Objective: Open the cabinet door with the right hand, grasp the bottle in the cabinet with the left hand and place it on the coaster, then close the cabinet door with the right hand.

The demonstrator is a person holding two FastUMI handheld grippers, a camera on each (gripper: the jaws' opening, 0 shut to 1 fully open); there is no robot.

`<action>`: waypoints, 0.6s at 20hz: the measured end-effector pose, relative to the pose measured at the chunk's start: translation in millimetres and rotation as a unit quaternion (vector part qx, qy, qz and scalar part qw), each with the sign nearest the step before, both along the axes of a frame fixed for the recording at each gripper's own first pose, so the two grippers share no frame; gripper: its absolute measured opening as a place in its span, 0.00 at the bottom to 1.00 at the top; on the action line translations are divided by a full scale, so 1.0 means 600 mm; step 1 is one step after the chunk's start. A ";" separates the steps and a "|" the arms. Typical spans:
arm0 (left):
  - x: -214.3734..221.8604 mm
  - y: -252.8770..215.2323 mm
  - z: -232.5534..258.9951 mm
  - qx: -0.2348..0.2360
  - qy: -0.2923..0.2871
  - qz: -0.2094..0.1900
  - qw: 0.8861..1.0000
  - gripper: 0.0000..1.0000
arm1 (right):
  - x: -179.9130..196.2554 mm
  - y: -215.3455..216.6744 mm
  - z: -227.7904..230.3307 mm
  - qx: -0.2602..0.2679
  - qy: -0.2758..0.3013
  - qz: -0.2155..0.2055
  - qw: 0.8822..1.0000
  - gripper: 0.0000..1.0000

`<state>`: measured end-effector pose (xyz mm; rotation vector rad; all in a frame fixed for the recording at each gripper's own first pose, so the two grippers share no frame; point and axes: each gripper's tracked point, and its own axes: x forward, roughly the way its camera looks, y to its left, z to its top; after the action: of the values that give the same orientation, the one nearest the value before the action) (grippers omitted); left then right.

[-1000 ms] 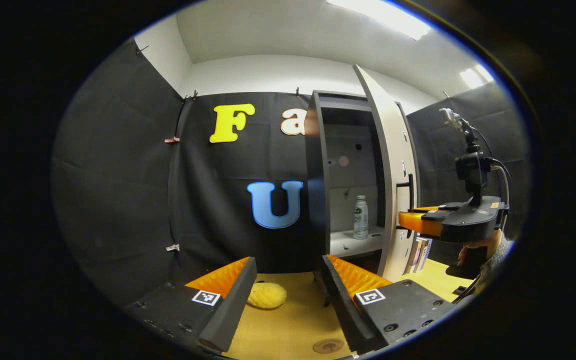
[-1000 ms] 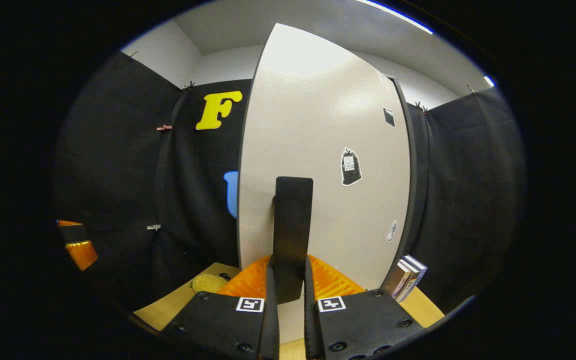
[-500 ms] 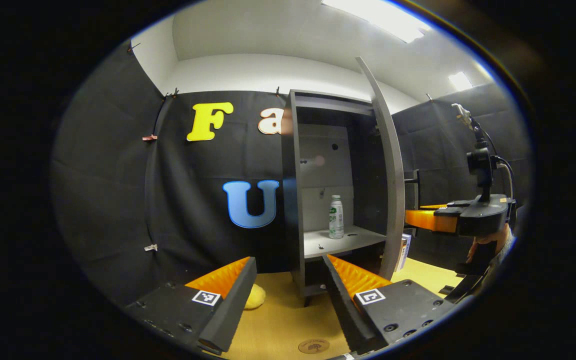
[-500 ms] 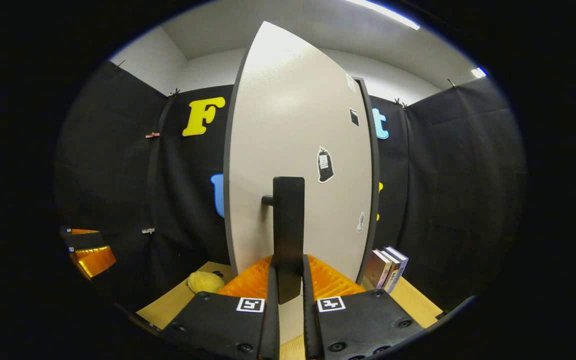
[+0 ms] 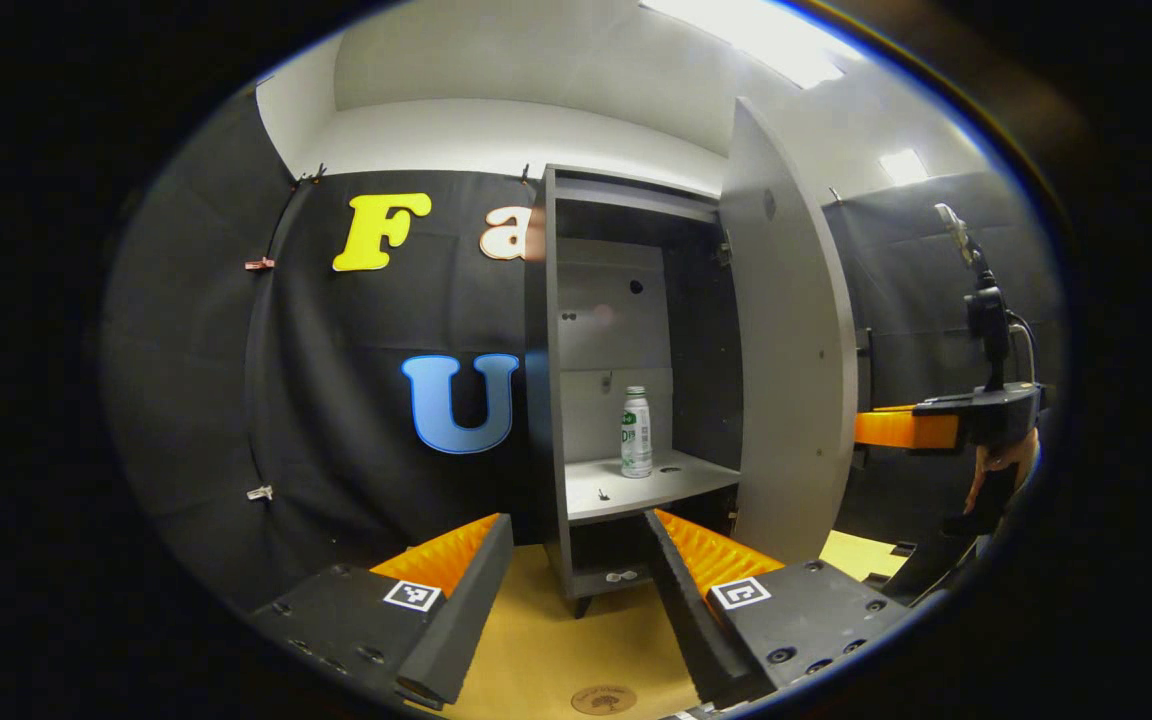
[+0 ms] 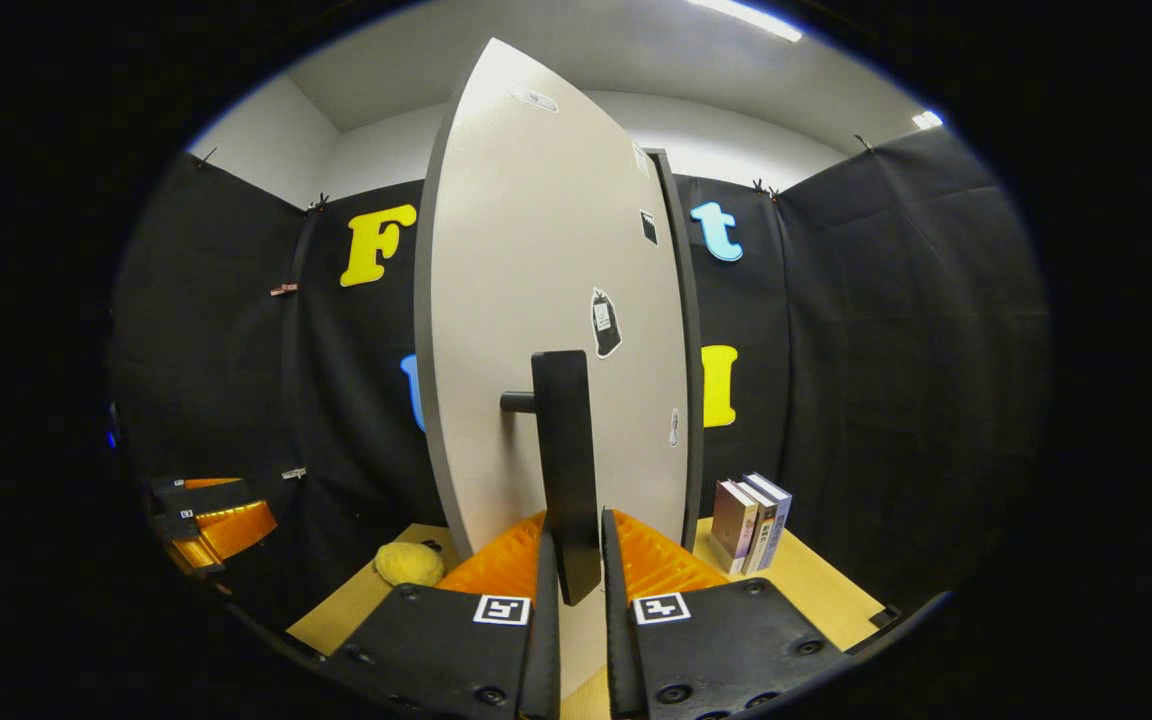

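Observation:
A grey cabinet (image 5: pixel 551 330) stands on the wooden table with its door (image 5: pixel 786 340) swung wide. A white bottle (image 5: pixel 636 433) with a green label stands upright on the middle shelf (image 5: pixel 626 485). My left gripper (image 5: pixel 576 590) is open, well in front of the cabinet and below the shelf. A round wooden coaster (image 5: pixel 603 698) lies on the table just ahead of it. In the right gripper view my right gripper (image 6: pixel 576 590) is shut on the door's black handle (image 6: pixel 566 460), with the pale door face (image 6: pixel 536 300) right ahead. The right gripper (image 5: pixel 911 428) also appears past the door's edge.
A yellow sponge-like lump (image 6: pixel 408 563) lies on the table left of the door. Several books (image 6: pixel 751 520) stand upright to the door's right. A hand (image 5: pixel 1001 465) holds the right gripper. Black cloth walls close the booth on all sides.
The door has swung further open, pulled by my right gripper on the handle. The cabinet's inside and the bottle now face the left gripper more squarely; the left gripper stayed open.

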<state>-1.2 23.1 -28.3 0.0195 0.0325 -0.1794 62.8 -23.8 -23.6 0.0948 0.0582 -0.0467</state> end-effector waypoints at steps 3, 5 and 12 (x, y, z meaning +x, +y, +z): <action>0.024 -0.037 0.001 -0.006 -0.001 -0.010 1.000 0.83 | -0.009 -0.028 0.002 -0.020 0.002 -0.010 1.000 0.23; 0.046 -0.070 0.003 -0.010 -0.002 -0.024 1.000 0.83 | -0.017 -0.045 0.003 -0.030 0.000 -0.007 1.000 0.23; 0.138 -0.179 0.010 0.005 -0.032 -0.053 0.998 0.82 | -0.014 -0.135 -0.004 -0.008 0.009 -0.024 1.000 0.22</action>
<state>81.4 -84.1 -22.5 0.0363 -0.0314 -0.2847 54.3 -104.5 -25.9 0.0804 0.0737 -0.0952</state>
